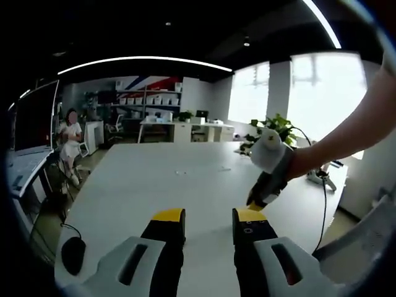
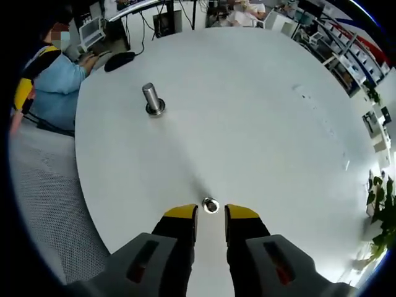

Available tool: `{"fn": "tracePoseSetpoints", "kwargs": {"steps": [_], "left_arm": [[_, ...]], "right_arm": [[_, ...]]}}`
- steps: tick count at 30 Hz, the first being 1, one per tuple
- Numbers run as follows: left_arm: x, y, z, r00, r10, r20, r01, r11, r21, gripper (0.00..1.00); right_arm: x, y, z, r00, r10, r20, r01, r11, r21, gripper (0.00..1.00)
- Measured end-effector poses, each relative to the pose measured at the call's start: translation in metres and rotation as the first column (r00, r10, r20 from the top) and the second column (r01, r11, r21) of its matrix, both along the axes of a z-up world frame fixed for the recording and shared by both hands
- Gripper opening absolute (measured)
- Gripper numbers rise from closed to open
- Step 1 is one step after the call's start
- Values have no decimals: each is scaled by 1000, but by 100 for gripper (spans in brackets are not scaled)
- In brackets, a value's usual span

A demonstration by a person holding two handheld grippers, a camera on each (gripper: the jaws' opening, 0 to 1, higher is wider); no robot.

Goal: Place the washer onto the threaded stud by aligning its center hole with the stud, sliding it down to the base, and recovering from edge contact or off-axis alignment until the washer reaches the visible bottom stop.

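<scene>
Hovering low over the white round surface (image 2: 260,117), the right tongs (image 2: 210,213) sit with their yellow-tipped jaws parted and nothing between them, the small silver metal washer (image 2: 210,205) lying flat just ahead of the tips. It looks like the pick-up has not happened yet, so the whole job is ahead: grasp, carry, line up, slide down. The washer rests on its face, its centre hole pointing straight up off the surface. Well apart from it, farther across the surface, stands the grey metal threaded stud (image 2: 151,98), upright on its wider round base, its long axis rising vertically and bare of any washer. Over in the left gripper view, the left tongs (image 1: 208,215) are held spread as well, empty, above the same surface (image 1: 154,179), with the right tongs (image 1: 265,190) reaching in, gripped by a gloved hand (image 1: 272,154).
</scene>
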State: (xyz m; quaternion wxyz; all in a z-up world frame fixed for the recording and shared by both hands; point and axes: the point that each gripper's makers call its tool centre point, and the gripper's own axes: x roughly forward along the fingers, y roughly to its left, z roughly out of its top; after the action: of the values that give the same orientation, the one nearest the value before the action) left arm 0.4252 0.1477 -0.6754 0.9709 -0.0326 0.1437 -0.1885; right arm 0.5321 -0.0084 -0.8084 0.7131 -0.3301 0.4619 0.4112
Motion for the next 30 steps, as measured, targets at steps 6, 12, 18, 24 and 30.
{"fn": "tracePoseSetpoints", "kwargs": {"steps": [6, 12, 18, 24, 30], "left_arm": [[-2, -4, -1, 1000, -15, -2, 15, 1000, 14, 29], [-2, -6, -1, 1000, -26, 3, 26, 999, 26, 29], [-4, -13, 3, 998, -49, 26, 47, 998, 47, 29], [-4, -16, 3, 997, -69, 33, 67, 996, 56, 29], [-5, -23, 4, 995, -93, 42, 90, 994, 66, 29]], "right_arm": [[-3, 0, 17, 999, -41, 11, 40, 997, 66, 19], [-8, -2, 32, 997, -56, 46, 51, 992, 112, 20], [-12, -5, 50, 989, -120, 92, 100, 976, 196, 20], [-26, -11, 69, 973, -186, 138, 140, 946, 292, 22], [-33, -25, 85, 941, -272, 199, 181, 907, 380, 25]]}}
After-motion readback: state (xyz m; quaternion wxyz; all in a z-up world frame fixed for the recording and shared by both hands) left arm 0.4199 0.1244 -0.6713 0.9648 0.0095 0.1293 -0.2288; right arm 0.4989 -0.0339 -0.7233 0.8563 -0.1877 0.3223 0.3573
